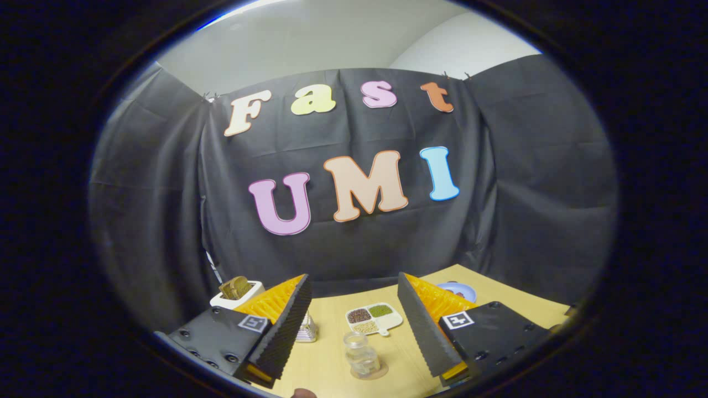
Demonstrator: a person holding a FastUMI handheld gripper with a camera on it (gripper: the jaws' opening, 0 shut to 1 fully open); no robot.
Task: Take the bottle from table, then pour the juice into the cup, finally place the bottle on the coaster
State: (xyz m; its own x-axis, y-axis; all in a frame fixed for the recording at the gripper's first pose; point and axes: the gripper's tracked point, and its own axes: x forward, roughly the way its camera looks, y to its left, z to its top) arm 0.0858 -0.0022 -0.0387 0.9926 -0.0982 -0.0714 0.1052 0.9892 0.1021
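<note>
Seemingly ridged tongs (354, 301), agape.

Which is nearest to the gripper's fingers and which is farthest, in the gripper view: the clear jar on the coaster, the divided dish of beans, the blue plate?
The gripper is open, holding nothing.
1. Clear jar on the coaster: between the fingers, nearest.
2. Divided dish: just beyond the jar, between the fingertips.
3. Blue plate: behind the right finger, near the table's far edge.
</note>
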